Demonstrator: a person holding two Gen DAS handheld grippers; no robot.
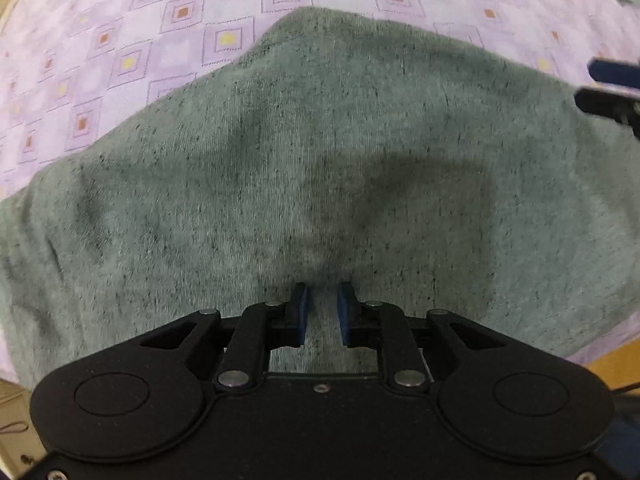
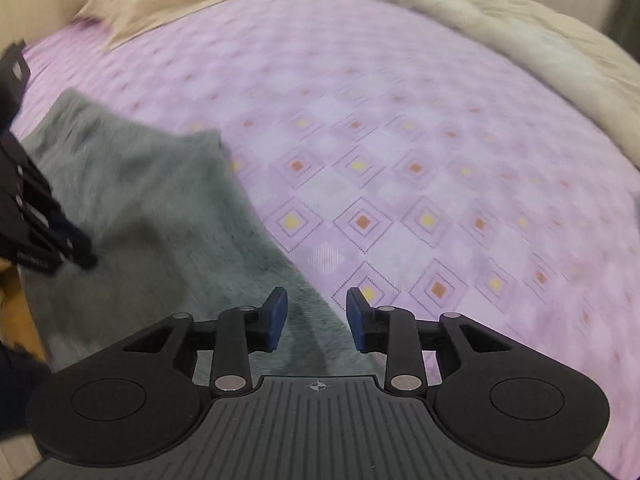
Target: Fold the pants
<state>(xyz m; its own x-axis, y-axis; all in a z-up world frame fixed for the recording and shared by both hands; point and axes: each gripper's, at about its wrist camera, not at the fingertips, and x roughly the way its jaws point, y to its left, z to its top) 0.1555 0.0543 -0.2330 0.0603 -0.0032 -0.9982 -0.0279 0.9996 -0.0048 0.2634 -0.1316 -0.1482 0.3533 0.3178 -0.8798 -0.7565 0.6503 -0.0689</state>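
Beyond the right gripper [image 2: 317, 314], purple checked bedsheet [image 2: 400, 140] is spreading out, cream blanket [image 2: 500, 28] bunching at its far edge. Grey pants [image 1: 320, 152] are lying flat under both claws. Right jaws are standing apart, nothing between the pads. Left gripper [image 1: 322, 312] is pointing down over the fabric, jaws narrowly parted; a grip on cloth can't be told.

Grey pants spread on a patterned bed, seen from over the left gripper

The left gripper [image 1: 322, 312] points down over the grey speckled pants [image 1: 320, 168], its blue-padded fingers [image 1: 301, 312] a narrow gap apart, with cloth showing between them; whether they pinch it is unclear. The pants cover most of the lilac bedsheet [image 1: 120, 40] with its diamond pattern. At the right edge, the right gripper [image 1: 608, 88] reaches in, blurred.
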